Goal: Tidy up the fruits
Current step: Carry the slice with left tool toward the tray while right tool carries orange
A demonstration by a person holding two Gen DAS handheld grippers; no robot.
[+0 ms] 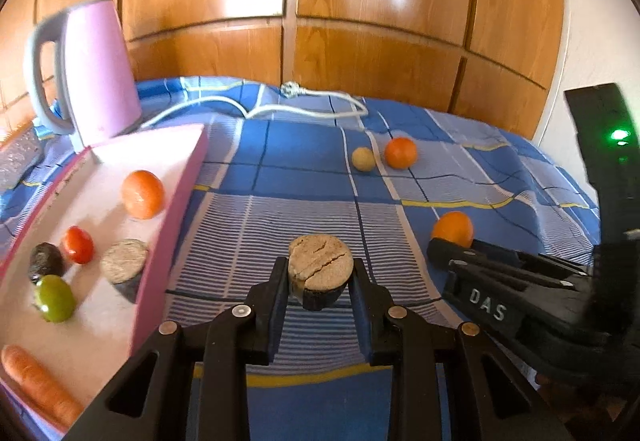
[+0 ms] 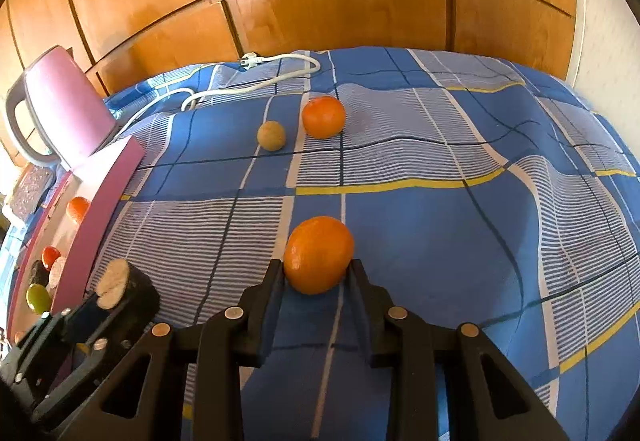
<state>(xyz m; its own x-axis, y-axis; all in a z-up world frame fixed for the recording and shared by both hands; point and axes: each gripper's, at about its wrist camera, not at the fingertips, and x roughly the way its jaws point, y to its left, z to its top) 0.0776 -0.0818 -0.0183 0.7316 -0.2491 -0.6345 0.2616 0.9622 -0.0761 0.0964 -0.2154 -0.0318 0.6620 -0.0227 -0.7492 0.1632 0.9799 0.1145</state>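
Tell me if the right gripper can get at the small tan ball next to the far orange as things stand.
Probably not yet: the right gripper is shut on an orange, so it has no free jaws. The path itself looks free, with only bare bedspread between it and the tan ball.

The left tool [image 1: 320,277] is showing as matte black plastic, its two angular fingers [image 1: 266,305] carrying dark blue pads on their inner faces and round silver rivets at each linkage joint. The right tool [image 2: 318,277] is wearing the same black frame, blue pads and silver rivets. Beside the left tool, its body is displaying white "DAS" lettering, small silver screws and a glowing green light.
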